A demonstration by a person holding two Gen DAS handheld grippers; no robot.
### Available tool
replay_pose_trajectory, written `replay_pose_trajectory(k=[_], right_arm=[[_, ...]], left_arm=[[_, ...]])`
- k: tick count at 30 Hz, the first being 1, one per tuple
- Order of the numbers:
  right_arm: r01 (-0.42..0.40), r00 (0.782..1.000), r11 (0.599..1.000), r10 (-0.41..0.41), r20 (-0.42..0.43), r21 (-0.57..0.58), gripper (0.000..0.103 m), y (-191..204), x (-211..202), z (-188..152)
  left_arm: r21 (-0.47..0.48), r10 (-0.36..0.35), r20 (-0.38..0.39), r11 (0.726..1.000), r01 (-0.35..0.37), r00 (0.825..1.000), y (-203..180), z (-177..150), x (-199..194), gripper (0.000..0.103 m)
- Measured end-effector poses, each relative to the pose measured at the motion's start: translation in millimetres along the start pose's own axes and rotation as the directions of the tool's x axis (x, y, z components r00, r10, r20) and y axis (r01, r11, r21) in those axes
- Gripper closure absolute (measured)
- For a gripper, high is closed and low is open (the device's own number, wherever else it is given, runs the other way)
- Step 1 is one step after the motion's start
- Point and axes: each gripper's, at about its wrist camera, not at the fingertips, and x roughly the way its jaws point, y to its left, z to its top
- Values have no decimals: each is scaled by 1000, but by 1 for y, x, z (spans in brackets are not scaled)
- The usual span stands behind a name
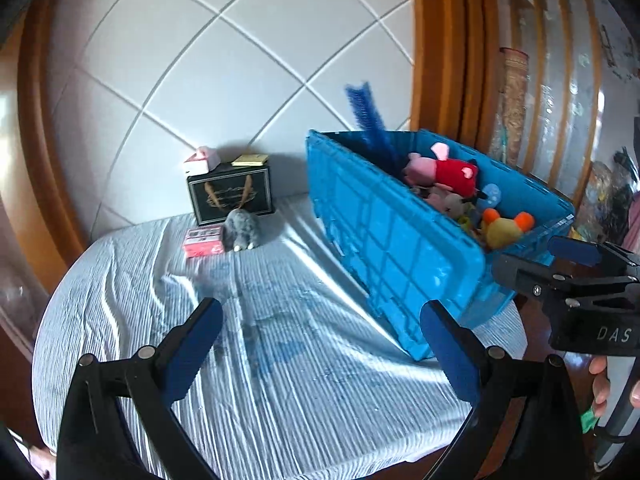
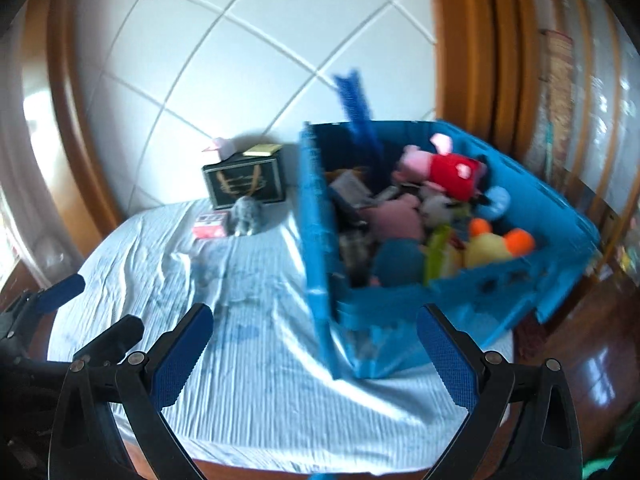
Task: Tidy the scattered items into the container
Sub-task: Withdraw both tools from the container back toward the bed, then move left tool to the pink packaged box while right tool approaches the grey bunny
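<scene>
Grippers stood apart over a desk [image 1: 280,380] covered with a pale blue striped cloth [image 2: 260,380]. On the left gripper [image 1: 320,350], both blue-padded fingers [image 1: 192,356] were spread wide, with nothing between them but cloth. On the right gripper [image 2: 316,354], the fingers [image 2: 180,364] were likewise spread wide and empty. In the left wrist view, the right gripper also appeared at the right edge, with part of a hand [image 1: 600,384] below it. In the right wrist view, the left gripper appeared at the lower left edge.

A blue plastic crate [image 1: 400,248] sat on the right part of the desk, open at the top and tilted in both views. It held a heap of soft toys: a pink pig plush in a red dress [image 1: 444,168] on top, a yellow plush with orange ears [image 1: 506,228] near the closer rim, and a round light blue item [image 1: 492,194] between them. A dark blue ribbed strip [image 1: 370,116] stuck upright out of the far corner of the crate.

3 items remained outside the crate, at the far end of the desk: a grey plush [image 1: 242,230], a pink box [image 1: 204,242] touching its left side, and a black box with gold print [image 1: 230,192] just behind them. On the black box lay a small pink-and-white carton [image 1: 202,160] and a yellow pad [image 1: 250,160]. Behind the desk rose a white quilted wall panel [image 1: 220,60] framed in wood.
</scene>
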Motion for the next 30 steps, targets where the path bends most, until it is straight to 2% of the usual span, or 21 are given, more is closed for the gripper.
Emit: replay_pose_trajectory(k=[6,9,12,17,20,23,30], right_arm=[[-102,995,991,103,-1,-83,0,37,49,30],[-176,984,979,175,-11,-108,0,52,81,51],[-241,971,961,239,-30,-134,0,67,119,67],[-301,951,948,290,-108,-101,0,88,186,77],[-302,948,945,284,-144,-125,0,100,213,79],[-302,945,947,283,-165,-108,0,106,236,83],[-237,955,969,220,-201,-66,0,122,298,98]], left_arm=[[-68,99,-32,993,-101,995,42,12,34,2],[-106,168,-48,979,-172,985,70,26,57,2],[-150,240,-86,956,-251,967,98,31,81,2],[-198,340,-193,905,-376,920,148,25,118,2],[-233,362,-227,881,-411,904,173,23,135,2],[-221,381,-249,873,-435,890,190,26,153,2],[-202,331,-282,897,-393,900,242,41,216,2]])
